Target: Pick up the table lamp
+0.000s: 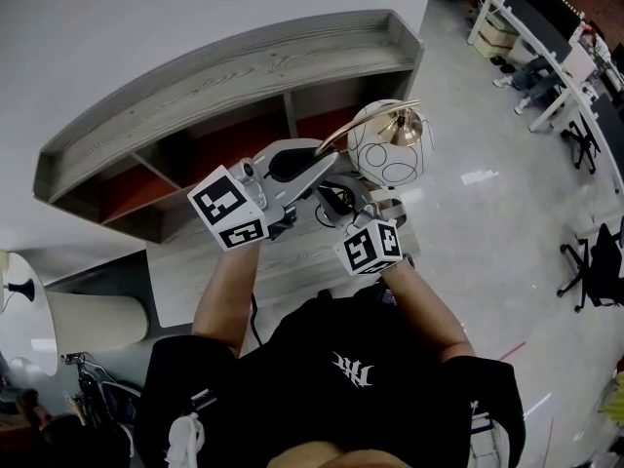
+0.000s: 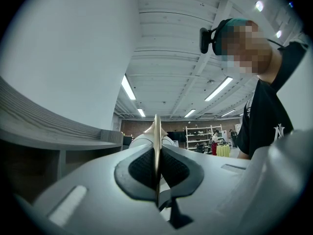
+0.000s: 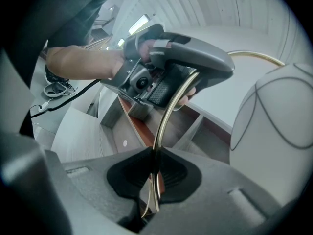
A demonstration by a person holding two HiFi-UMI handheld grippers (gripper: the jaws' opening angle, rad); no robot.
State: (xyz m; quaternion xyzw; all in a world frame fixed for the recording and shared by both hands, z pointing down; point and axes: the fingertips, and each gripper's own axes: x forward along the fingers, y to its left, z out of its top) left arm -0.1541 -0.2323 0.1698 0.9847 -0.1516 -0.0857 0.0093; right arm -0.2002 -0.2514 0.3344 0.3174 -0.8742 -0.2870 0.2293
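The table lamp has a white globe shade (image 1: 388, 144) marked with thin dark lines and a curved gold stem (image 1: 336, 136). It is held up over the grey desk, and its base is hidden. My left gripper (image 1: 314, 162) is shut on the upper part of the stem; the thin gold stem (image 2: 157, 146) stands edge-on between its dark pads (image 2: 139, 168). Lower down, my right gripper (image 1: 382, 205) is shut on the same stem (image 3: 164, 126), which arcs up towards the globe (image 3: 281, 116). The right gripper view also shows the left gripper (image 3: 171, 75) in a hand.
A curved grey wooden shelf unit (image 1: 244, 71) with red-backed compartments stands against the white wall behind the lamp. Black cables (image 1: 336, 203) lie on the grey desk top (image 1: 190, 276). Office chairs (image 1: 595, 261) and desks (image 1: 546, 27) stand at the right.
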